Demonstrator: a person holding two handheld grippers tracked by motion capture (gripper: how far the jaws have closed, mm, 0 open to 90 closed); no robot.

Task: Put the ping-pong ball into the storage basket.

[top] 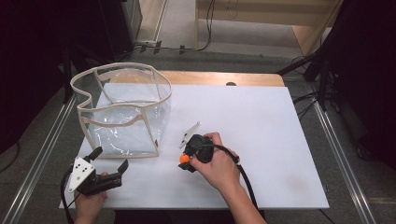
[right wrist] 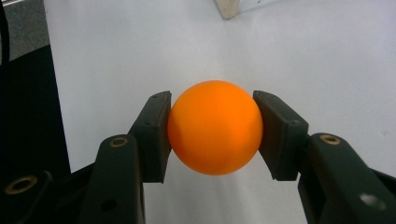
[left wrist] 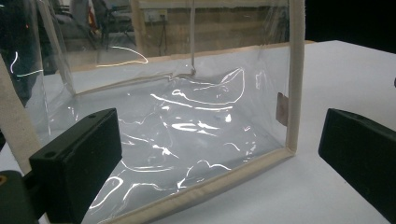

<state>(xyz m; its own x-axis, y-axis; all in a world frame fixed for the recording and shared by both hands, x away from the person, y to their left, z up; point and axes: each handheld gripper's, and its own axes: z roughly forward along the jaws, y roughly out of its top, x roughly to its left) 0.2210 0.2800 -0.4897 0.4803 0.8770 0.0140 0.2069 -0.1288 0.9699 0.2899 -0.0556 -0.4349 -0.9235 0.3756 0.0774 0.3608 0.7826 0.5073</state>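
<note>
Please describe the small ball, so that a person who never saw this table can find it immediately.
Start at the white table top and find the clear plastic bag with beige fabric edges at its left. Just right of the bag, the right gripper pinches a small, smooth orange ball between its black jaws. It is the one brightly coloured, round thing there.

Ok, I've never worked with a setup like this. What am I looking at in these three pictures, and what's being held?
There is no robot arm here: a person holds a two-jaw tool in each hand. The high view looks down on a white table from above. The other two pictures come from cameras riding on each tool, looking along its black jaws. A clear bag with beige trim stands open on the table, at its far left. The left hand-held gripper is open and faces the bag, close to its near side. The right hand-held gripper is shut on an orange ball, just right of the bag.
</note>
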